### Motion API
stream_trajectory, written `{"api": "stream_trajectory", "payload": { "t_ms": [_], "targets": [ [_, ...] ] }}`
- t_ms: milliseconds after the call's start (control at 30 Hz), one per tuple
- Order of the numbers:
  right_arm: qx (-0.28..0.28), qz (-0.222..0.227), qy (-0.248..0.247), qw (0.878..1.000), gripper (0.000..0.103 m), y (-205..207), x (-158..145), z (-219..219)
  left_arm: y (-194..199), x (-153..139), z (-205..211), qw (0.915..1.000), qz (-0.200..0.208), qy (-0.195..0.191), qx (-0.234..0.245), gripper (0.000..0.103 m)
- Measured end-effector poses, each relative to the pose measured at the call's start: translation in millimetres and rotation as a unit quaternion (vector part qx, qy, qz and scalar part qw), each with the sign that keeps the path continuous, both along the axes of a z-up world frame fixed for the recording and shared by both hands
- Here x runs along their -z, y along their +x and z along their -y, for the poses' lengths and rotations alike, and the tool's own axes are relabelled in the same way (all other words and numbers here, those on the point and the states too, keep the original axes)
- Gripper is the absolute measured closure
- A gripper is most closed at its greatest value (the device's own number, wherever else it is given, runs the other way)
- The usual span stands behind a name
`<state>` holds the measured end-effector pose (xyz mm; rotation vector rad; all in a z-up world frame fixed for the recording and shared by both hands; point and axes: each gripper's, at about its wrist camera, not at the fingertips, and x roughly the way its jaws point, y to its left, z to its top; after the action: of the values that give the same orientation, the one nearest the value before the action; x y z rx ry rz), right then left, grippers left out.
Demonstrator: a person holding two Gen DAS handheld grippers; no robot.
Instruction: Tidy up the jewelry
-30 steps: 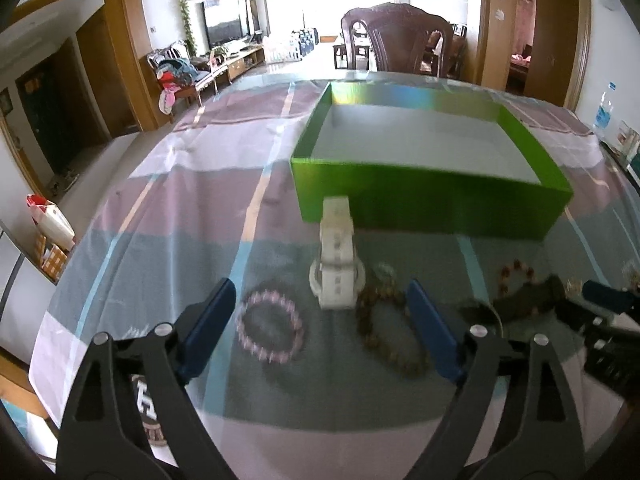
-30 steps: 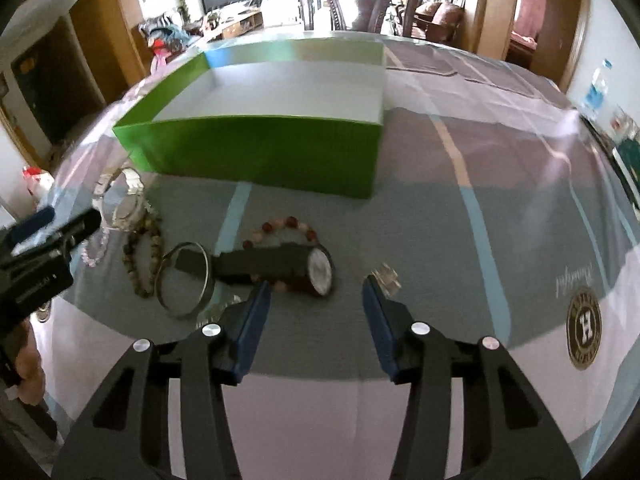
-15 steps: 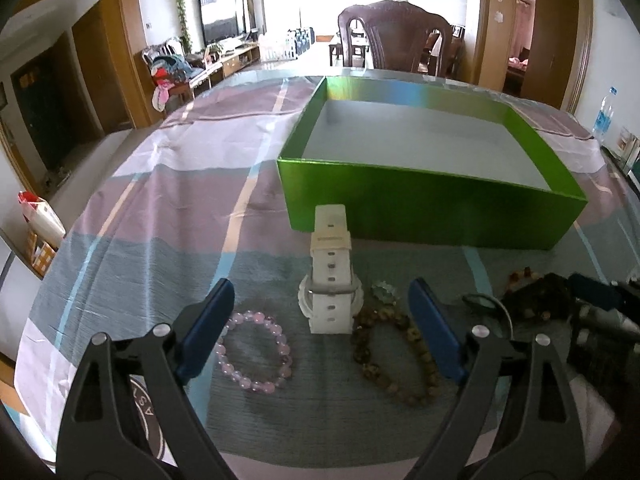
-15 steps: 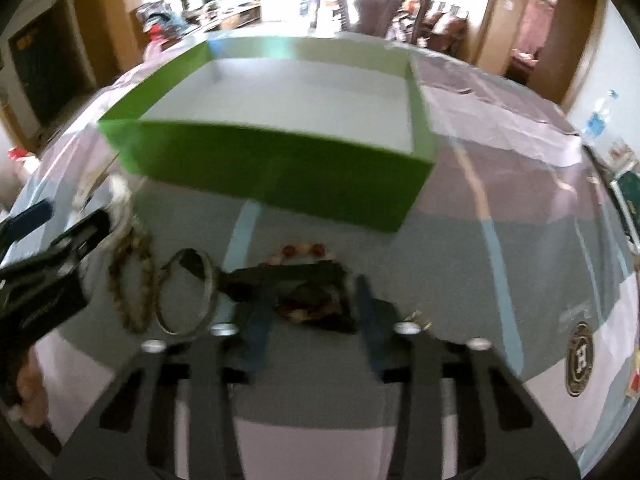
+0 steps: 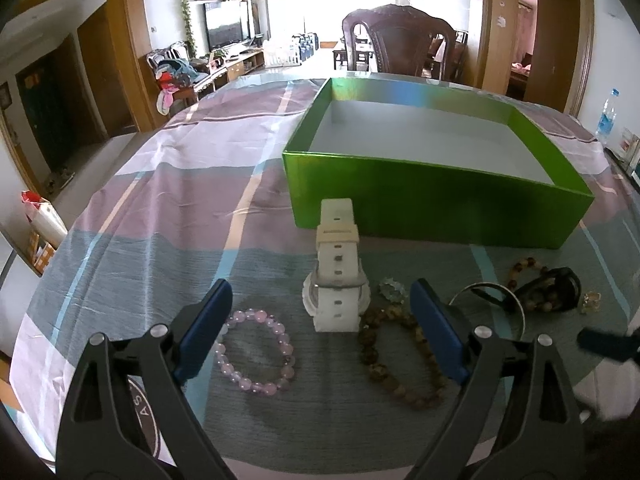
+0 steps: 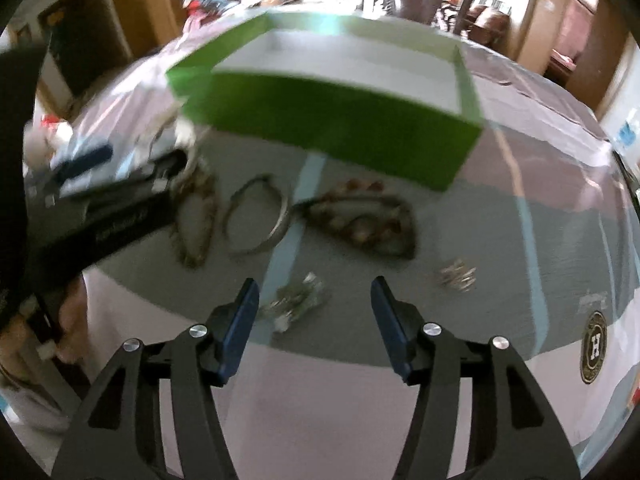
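White watch (image 5: 337, 280) lying flat on surface (image 5: 168, 216), dead ahead of left tongs (image 5: 320, 312), centred between the two spread blue tips and just beyond them. Long axis of strap running straight away from left tongs toward green box (image 5: 436, 208); far strap end just short of box's near wall, whether touching not discernible. Strap therefore aligned with the line of approach, so a squeeze across its width looks feasible without turning the wrist. Pink bead bracelet (image 5: 256, 350) just left of the watch, near the left tip; brown bead bracelet (image 5: 400, 354) just right, partly under the right tip. Risk judged: either bracelet snagged if tips descend wide.

Left tongs spread, holding nothing. Right tongs (image 6: 314, 312) likewise spread and empty, hovering over a small silvery piece (image 6: 296, 300) directly ahead between the tips; view blurred, so exact type not determinable. Metal bangle (image 6: 256, 218), dark watch tangled with reddish beads (image 6: 364, 220) and another small trinket (image 6: 458, 274) beyond or beside. Box interior showing nothing inside.

Left tongs judged nearer and better placed for white watch; right tongs well apart from it.
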<state>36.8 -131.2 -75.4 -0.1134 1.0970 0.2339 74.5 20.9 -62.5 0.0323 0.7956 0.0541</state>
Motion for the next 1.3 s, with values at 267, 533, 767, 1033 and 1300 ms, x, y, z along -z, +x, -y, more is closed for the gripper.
{"api": "stream_trajectory", "payload": {
  "t_ms": [267,533,767,1033,1300],
  "targets": [
    [0.023,0.018,-0.005,1.0,0.086,-3,9,4,-1,-1,0,0.9999,0.005,0.011,-0.004,0.013],
    [0.08,0.04,-0.004,0.996,0.086,-11,7,30,-7,-4,2,0.9995,0.019,0.022,-0.007,0.012],
    [0.098,0.059,0.003,0.993,0.086,-27,-6,27,-5,-1,7,0.9993,0.014,0.033,-0.002,0.012],
    [0.118,0.072,-0.003,0.99,0.086,-33,-17,21,-4,1,8,0.9994,0.011,0.032,-0.006,0.012],
    [0.151,0.085,-0.006,0.985,0.086,-21,-26,32,1,7,11,0.9994,-0.001,0.035,0.006,0.012]
  ]
}}
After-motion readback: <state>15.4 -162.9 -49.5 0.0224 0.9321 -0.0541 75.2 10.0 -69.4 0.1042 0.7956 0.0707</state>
